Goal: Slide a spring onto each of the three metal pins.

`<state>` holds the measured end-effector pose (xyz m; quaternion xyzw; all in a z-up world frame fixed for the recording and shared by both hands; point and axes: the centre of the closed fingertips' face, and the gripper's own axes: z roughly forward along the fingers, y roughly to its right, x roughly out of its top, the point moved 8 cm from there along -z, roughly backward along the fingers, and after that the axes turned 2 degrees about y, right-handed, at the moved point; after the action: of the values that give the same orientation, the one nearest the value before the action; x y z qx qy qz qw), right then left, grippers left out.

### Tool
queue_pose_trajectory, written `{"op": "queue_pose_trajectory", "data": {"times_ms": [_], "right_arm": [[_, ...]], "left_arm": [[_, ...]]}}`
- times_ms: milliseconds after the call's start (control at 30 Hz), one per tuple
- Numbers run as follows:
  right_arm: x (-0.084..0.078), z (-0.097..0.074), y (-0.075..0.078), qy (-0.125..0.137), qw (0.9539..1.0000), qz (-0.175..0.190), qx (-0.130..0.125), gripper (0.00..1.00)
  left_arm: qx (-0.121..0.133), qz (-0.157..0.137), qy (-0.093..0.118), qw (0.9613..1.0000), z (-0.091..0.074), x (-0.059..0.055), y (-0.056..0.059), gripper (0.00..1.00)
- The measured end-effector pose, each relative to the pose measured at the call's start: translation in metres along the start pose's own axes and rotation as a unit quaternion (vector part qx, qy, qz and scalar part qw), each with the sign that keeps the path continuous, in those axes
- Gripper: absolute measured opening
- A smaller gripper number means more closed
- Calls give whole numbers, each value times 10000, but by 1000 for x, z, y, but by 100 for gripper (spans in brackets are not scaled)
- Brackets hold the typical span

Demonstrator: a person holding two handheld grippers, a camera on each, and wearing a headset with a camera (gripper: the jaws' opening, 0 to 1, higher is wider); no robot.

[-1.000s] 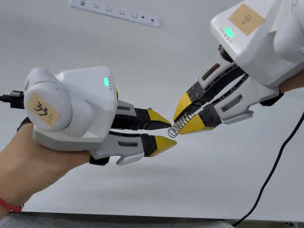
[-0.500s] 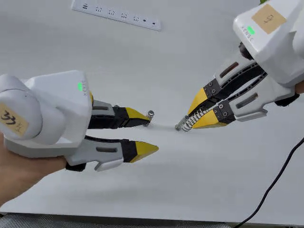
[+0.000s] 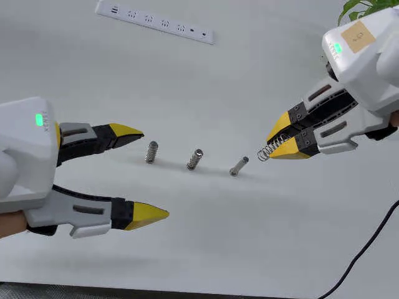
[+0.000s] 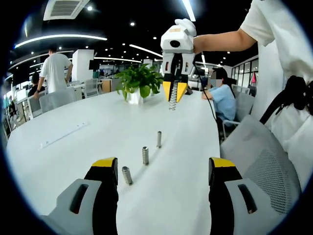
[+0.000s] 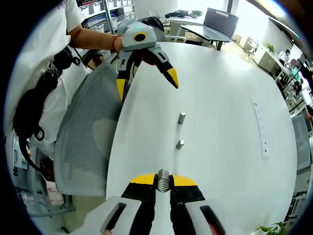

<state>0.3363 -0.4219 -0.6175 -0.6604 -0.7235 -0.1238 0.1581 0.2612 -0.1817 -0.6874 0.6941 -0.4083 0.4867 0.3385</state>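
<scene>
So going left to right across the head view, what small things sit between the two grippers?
First pin wearing a spring, second pin wearing a spring, bare pin, loose spring pinched by the right gripper.

pin (image 3: 238, 166) ×3 | spring (image 3: 269, 149) ×3 | gripper (image 3: 154, 173) ×2 | power strip (image 3: 156, 20) ×1 | plant (image 3: 365, 7) ×1 | cable (image 3: 368, 237) ×1

Smooth matt white table (image 3: 206, 249); three bright, polished metal pins (image 3: 195, 159) at its centre. The spring (image 3: 265, 152) at 3 o'clock is shiny wire. The left gripper (image 3: 153, 173) and right gripper (image 3: 272, 147) have glossy white plastic shells (jaw tips matt yellow).
</scene>
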Motion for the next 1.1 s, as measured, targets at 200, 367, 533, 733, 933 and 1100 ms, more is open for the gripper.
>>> {"op": "queue_pose_trajectory", "data": {"times_ms": [200, 367, 533, 733, 933, 1100], "right_arm": [[-7, 9, 11, -153, 9997, 168, -133, 6], [-15, 16, 18, -290, 9991, 232, -193, 6], [-22, 26, 25, -351, 9987, 323, -204, 6], [-30, 37, 30, -406, 9983, 362, -199, 6], [-33, 48, 32, -425, 9982, 402, -158, 6], [-34, 52, 32, -444, 9980, 424, -139, 6]], "left_arm": [[-6, -19, 217, 9998, -2, -7, -7, 94], [-53, -4, 211, 9998, 0, -17, -9, 99], [-92, -103, 175, 9998, 0, -24, -11, 99], [-59, -236, 140, 9996, -1, -31, -12, 99], [-6, -294, 154, 9994, -1, -33, -14, 99], [-1, -321, 177, 9993, -1, -33, -14, 99]]}}
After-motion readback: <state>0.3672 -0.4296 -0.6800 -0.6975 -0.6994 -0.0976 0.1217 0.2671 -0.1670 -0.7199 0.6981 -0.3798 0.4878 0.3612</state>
